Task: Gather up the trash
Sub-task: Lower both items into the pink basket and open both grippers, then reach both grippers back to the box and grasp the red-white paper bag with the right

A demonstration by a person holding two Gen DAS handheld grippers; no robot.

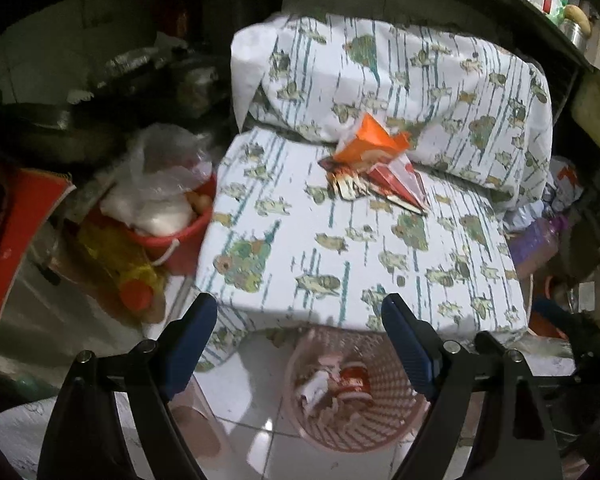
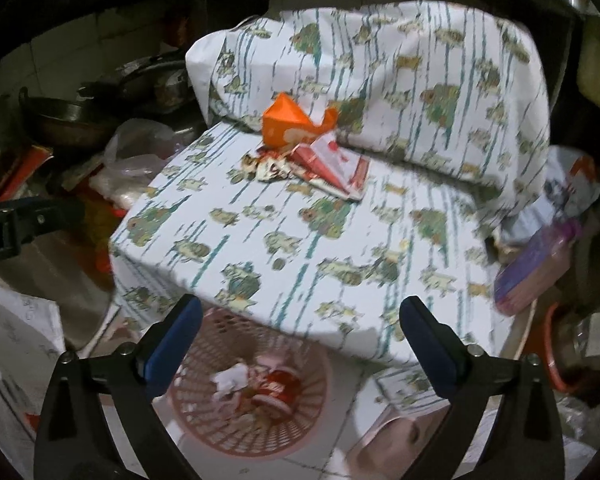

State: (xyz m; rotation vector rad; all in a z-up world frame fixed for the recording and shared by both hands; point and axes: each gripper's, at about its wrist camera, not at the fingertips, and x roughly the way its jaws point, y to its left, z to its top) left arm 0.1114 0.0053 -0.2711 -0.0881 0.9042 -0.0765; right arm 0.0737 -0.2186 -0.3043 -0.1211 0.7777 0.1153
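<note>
Left tongs (image 1: 300,324): black arms with blue pads, spread wide, nothing between them; they hang over the near edge of the counter, above the basket.
Right tongs (image 2: 300,326): same build, also spread wide and empty, over the same edge; the left tongs' black body shows at the far left of the right wrist view.
Counter (image 1: 380,248): a flat surface under a white cloth printed with green patches and teal streaks; a bulky lump under the same cloth rises at the back.
Trash on counter: a crumpled orange paper carton (image 1: 370,140) leans against the covered lump; just in front of it lie a red-and-white flattened wrapper (image 1: 400,184) and a small crumpled foil wrapper (image 1: 340,180), all touching in one heap, well apart from both tongs.
Basket: a pink plastic lattice basket (image 1: 396,404) stands on the tiled floor below the counter's near edge, holding a red-and-white crushed cup (image 1: 352,380) and white paper scraps.
Left of counter: a red plastic bucket (image 1: 188,236) stuffed with clear plastic bags, a yellow bottle with an orange cap (image 1: 134,292), dark metal pans (image 2: 68,120) behind.
Right of counter: a purple plastic bottle (image 2: 536,260) lying tilted among clutter.
In the way: nothing lies on the bare cloth between the tongs and the trash heap.
</note>
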